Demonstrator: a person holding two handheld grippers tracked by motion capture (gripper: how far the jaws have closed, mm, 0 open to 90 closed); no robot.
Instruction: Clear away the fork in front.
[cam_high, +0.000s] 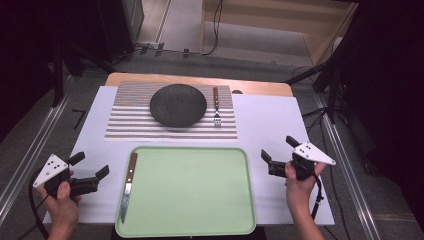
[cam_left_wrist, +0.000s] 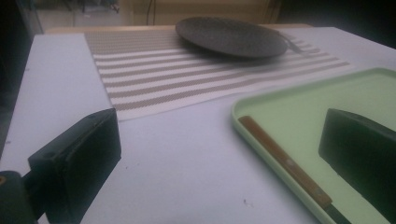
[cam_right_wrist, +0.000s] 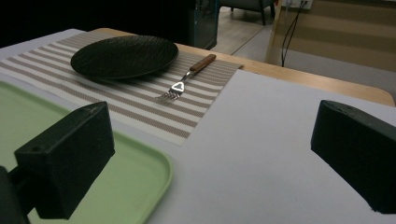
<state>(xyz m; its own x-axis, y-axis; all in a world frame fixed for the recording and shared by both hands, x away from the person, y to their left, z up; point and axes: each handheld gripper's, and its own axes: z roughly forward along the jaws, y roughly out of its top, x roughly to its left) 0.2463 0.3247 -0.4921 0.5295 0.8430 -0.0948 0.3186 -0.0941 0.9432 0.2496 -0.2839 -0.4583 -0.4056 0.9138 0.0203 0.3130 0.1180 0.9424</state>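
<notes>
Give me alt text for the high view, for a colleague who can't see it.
A knife lies along the left edge of a green tray, between the open left gripper and open right gripper. Beyond the tray, a dark plate and fork sit on a striped placemat.

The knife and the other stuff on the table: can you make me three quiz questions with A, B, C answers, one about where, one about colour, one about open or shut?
1. Where does the knife lie?
A. on the dark plate
B. along the left edge of the tray
C. on the floor

2. What colour is the tray?
A. red
B. blue
C. light green

3. How do the fingers of the left gripper and right gripper stand?
A. both open, holding nothing
B. both shut on the fork
C. one shut on the plate

Answers:
1 B, the knife rests inside the tray's left rim.
2 C, the tray is pale green.
3 A, each pair of fingers stands wide apart with only table between.
</notes>
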